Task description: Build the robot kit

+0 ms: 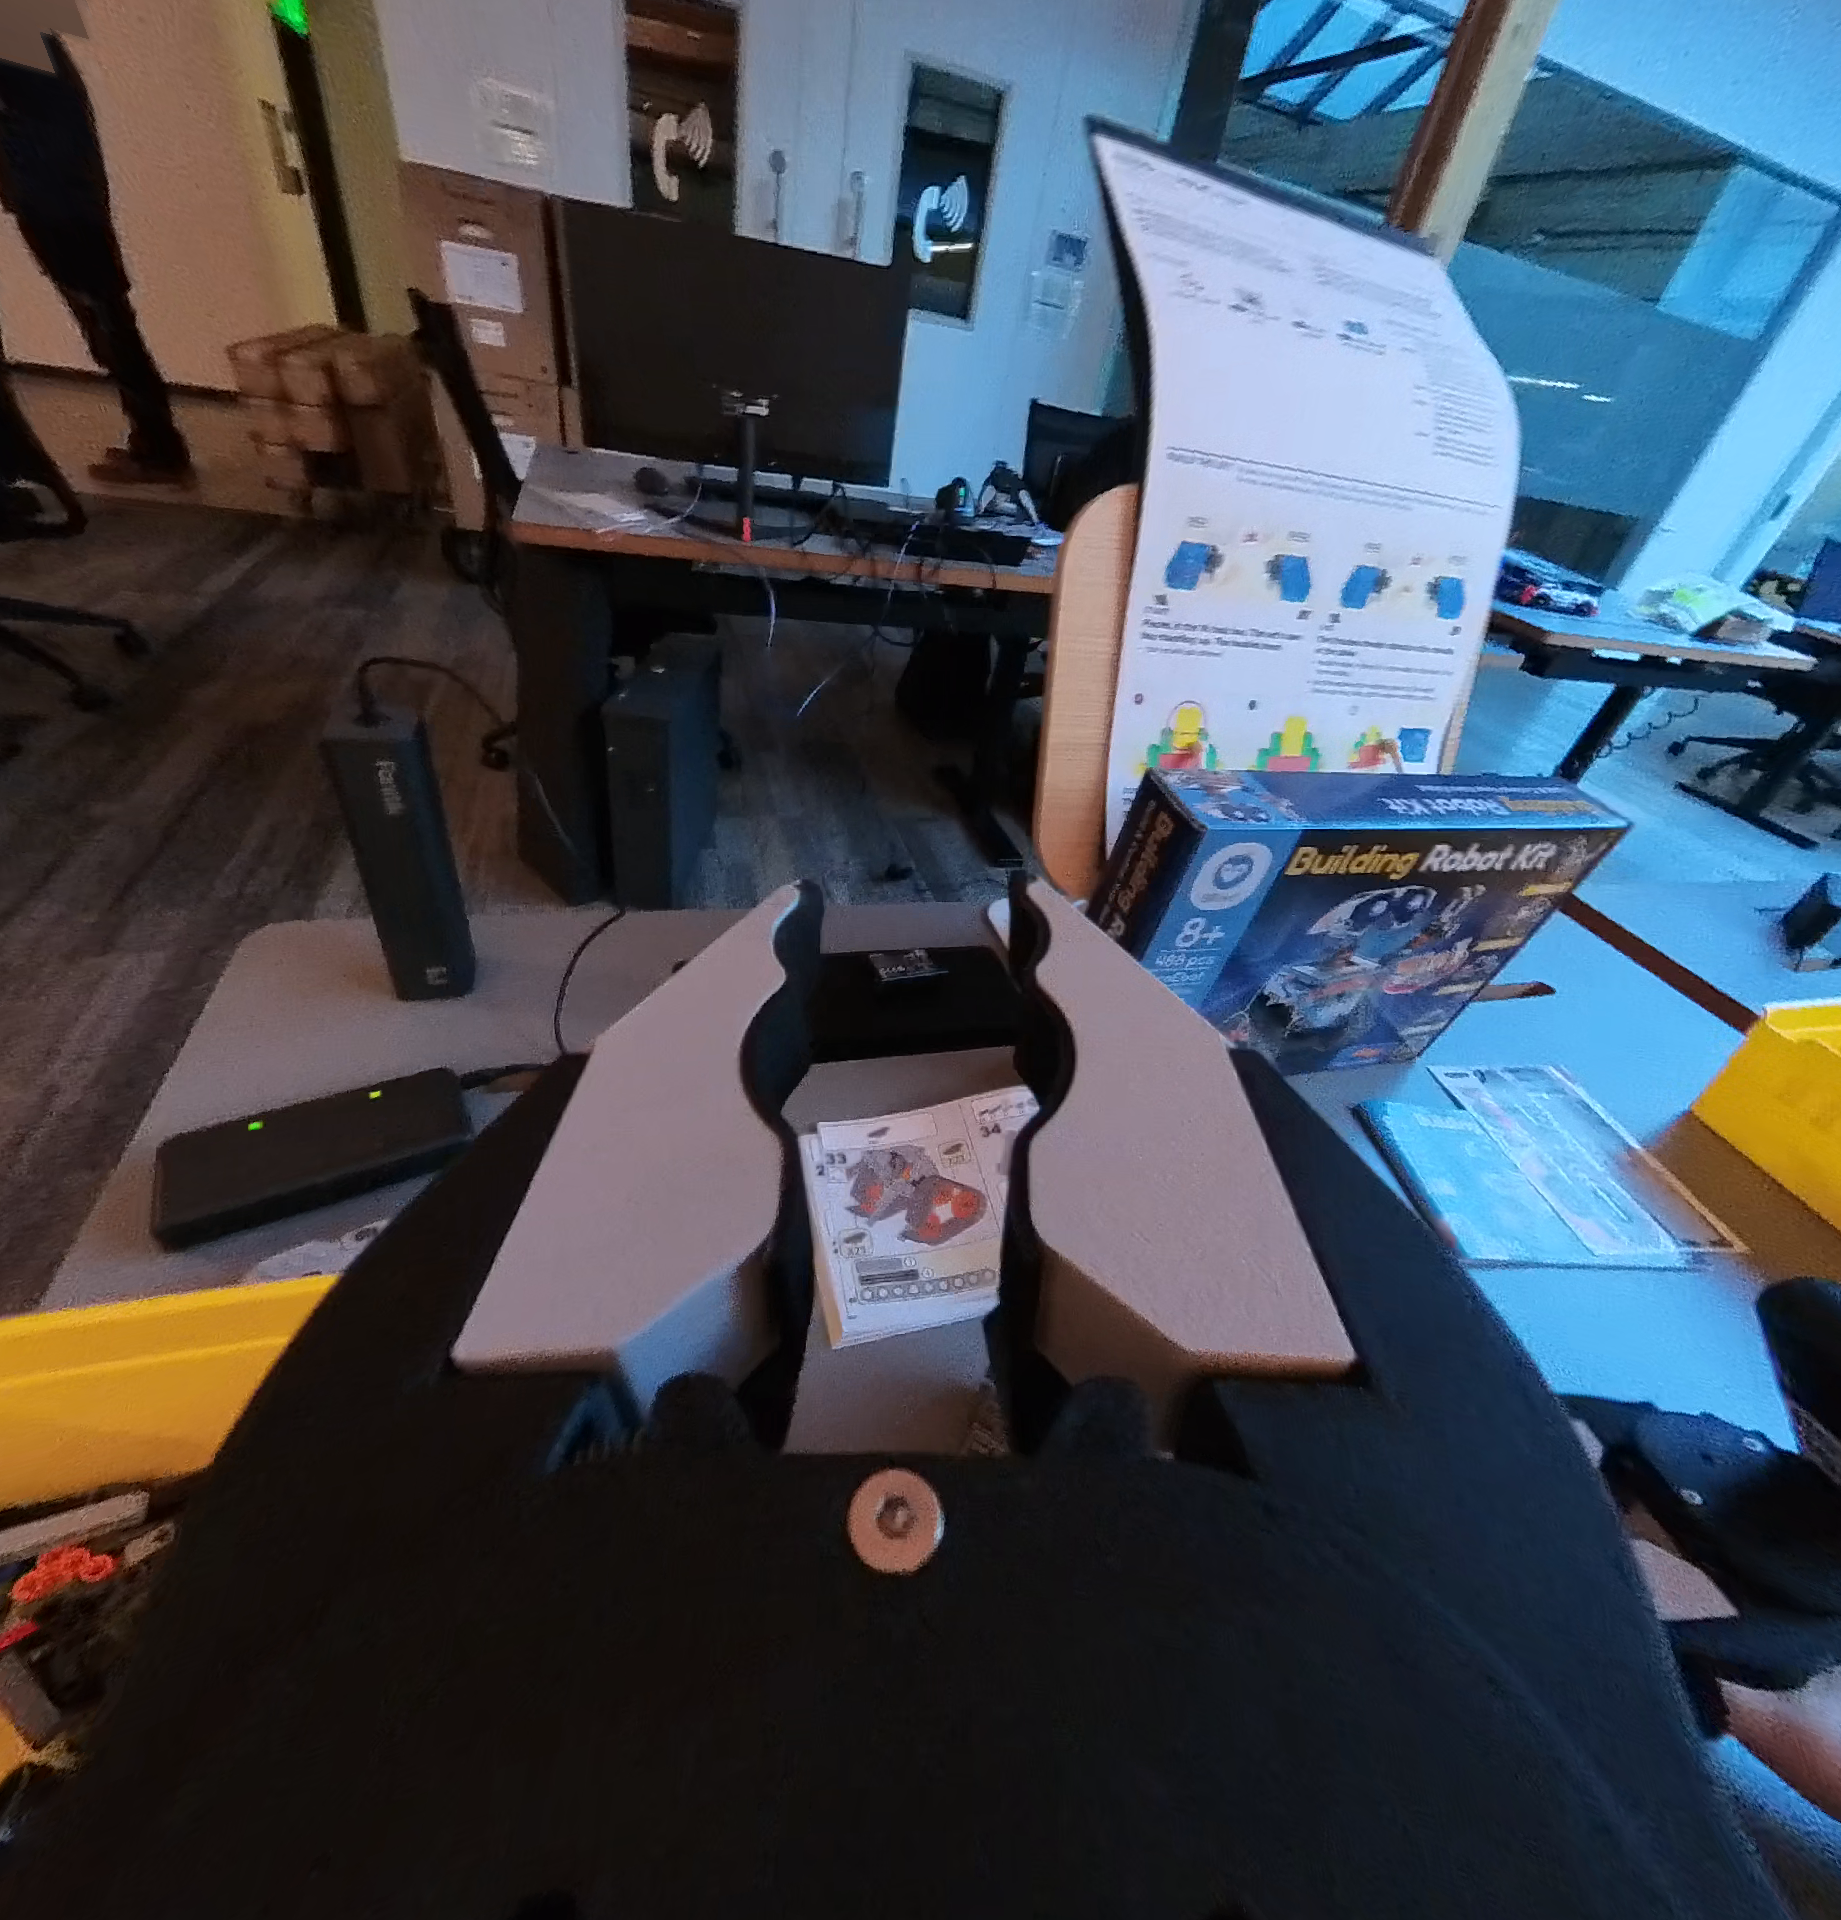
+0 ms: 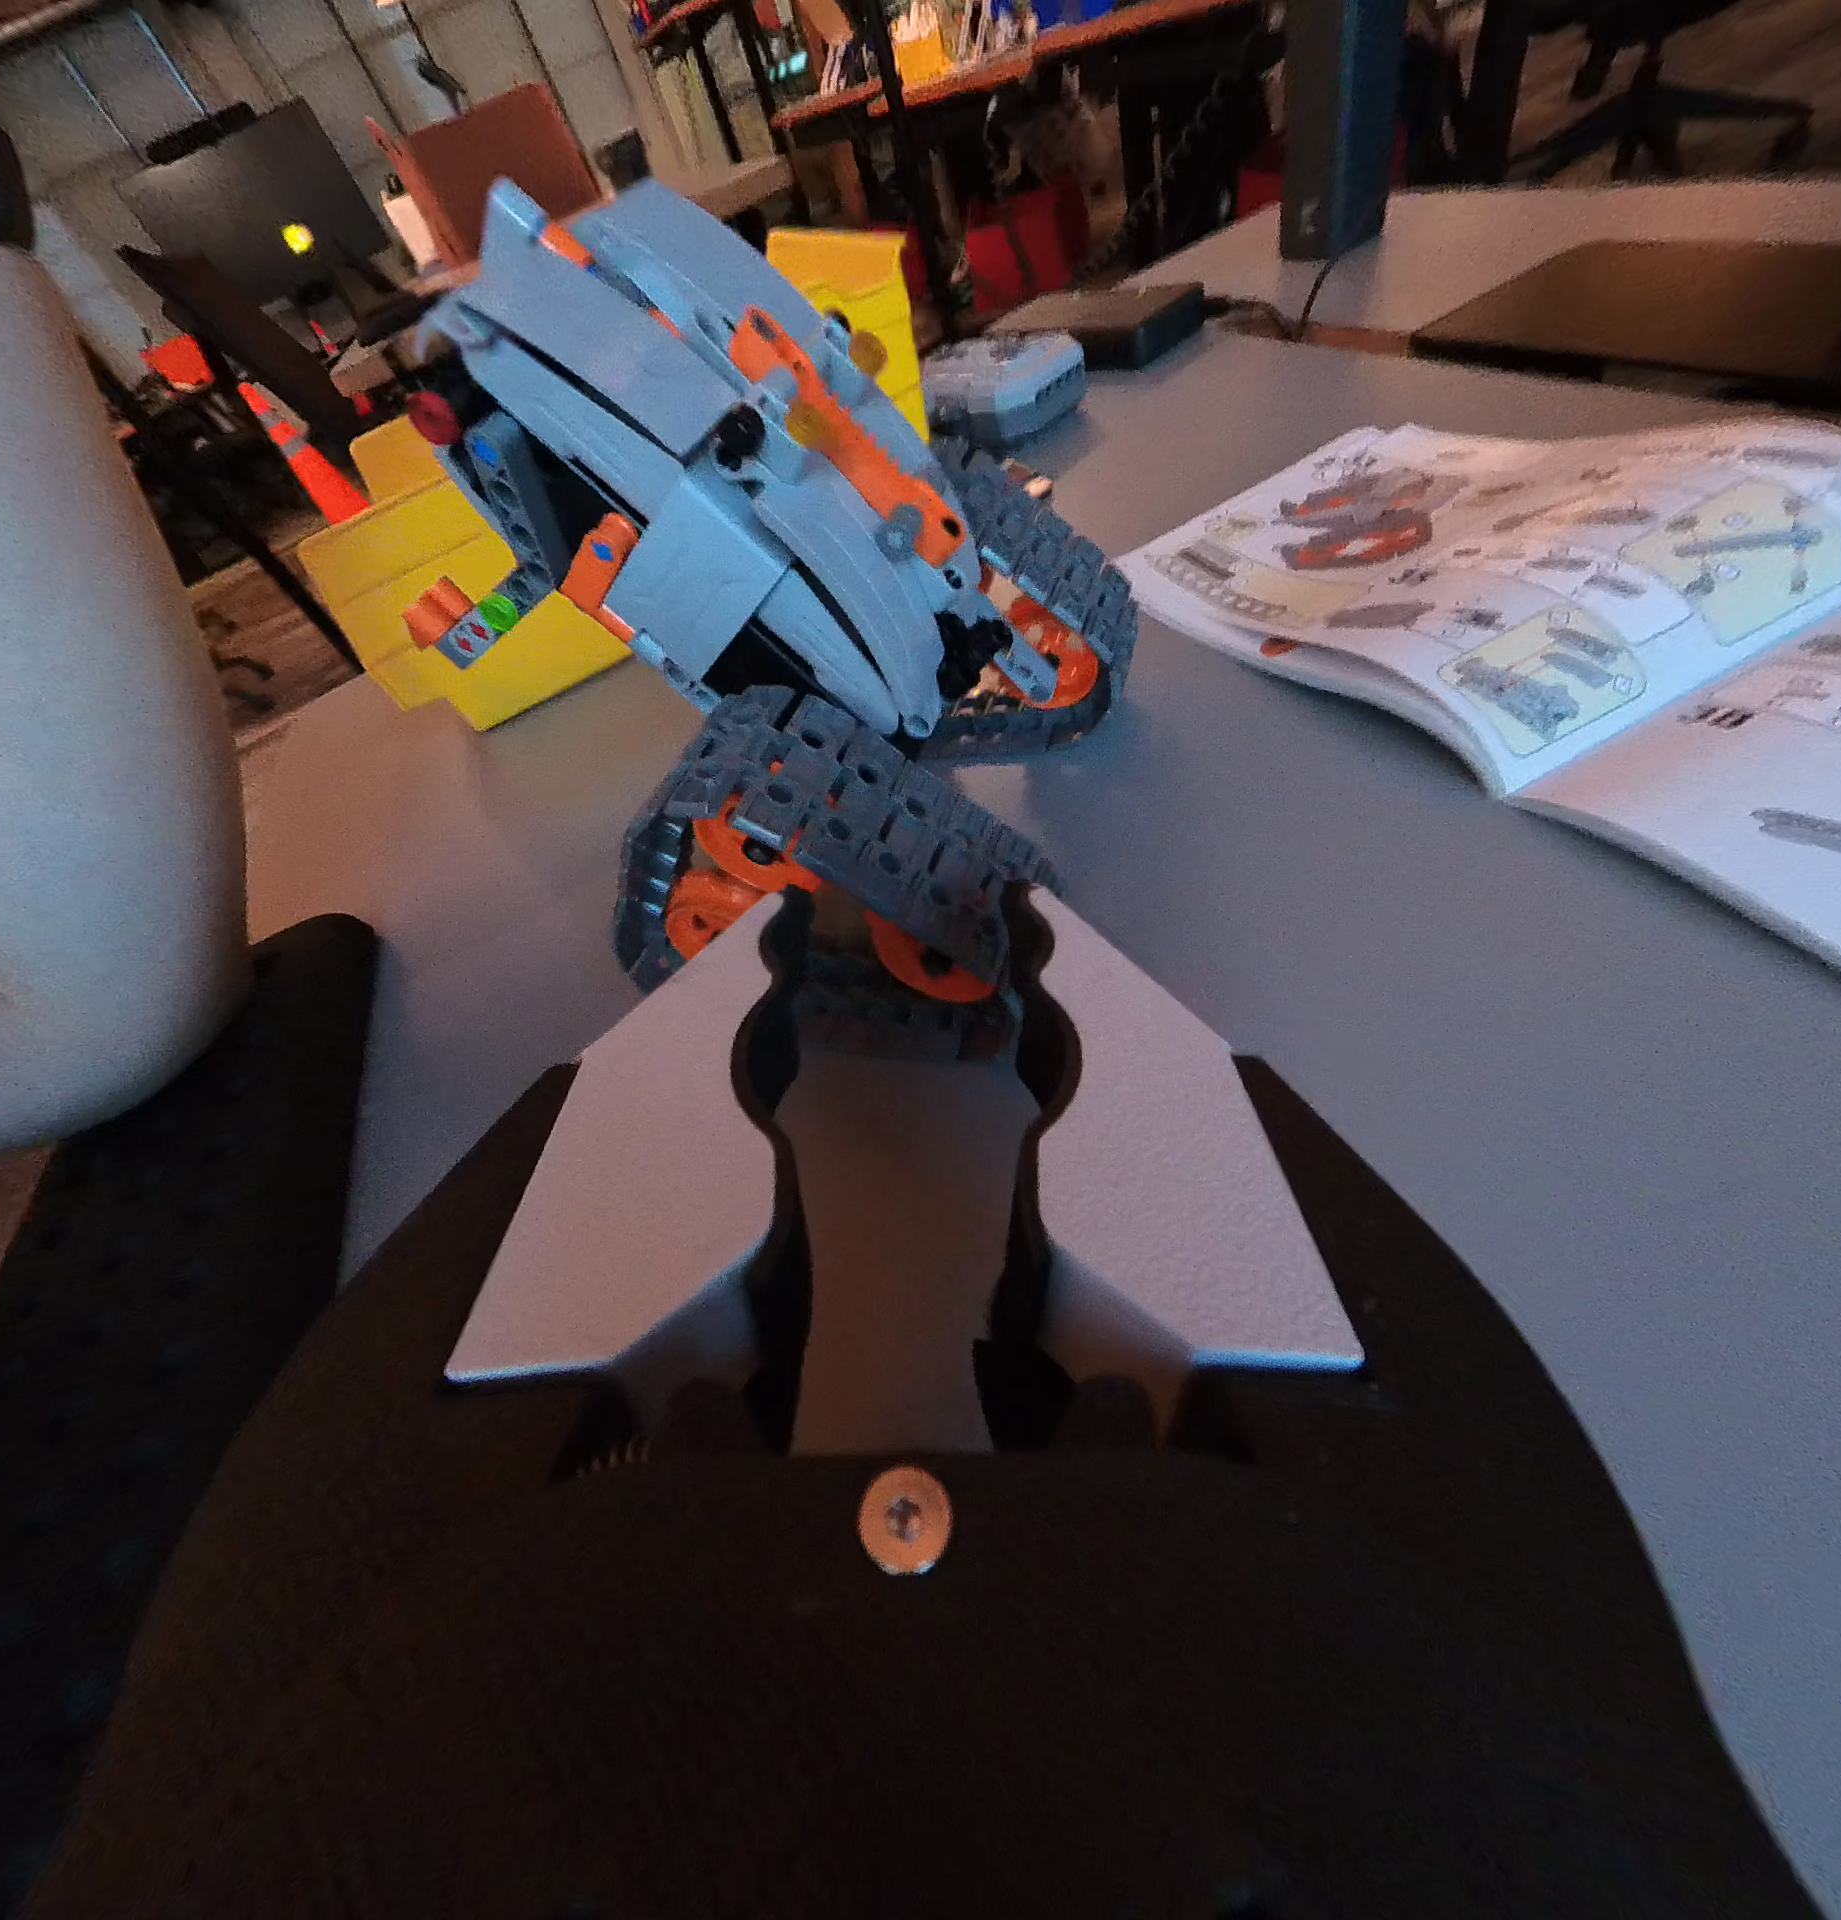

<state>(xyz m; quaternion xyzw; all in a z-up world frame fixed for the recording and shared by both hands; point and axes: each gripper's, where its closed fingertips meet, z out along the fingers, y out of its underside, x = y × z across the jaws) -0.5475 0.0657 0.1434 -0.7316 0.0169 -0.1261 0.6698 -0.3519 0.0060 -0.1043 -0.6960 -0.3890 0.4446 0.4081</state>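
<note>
Right gripper (image 2: 900, 914) jaws narrow, tips at tracked robot model (image 2: 781, 582), grip uncertain; bare bench (image 2: 1363, 1039) right. Left gripper (image 1: 911, 914) jaws narrow, empty, over booklet (image 1: 900, 1205); yellow bin (image 1: 116, 1371) near-left.

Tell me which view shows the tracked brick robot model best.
The right wrist view: the tracked robot model fills its centre, tilted, one tread between the right gripper fingers. The left wrist view shows none of the model.
</note>
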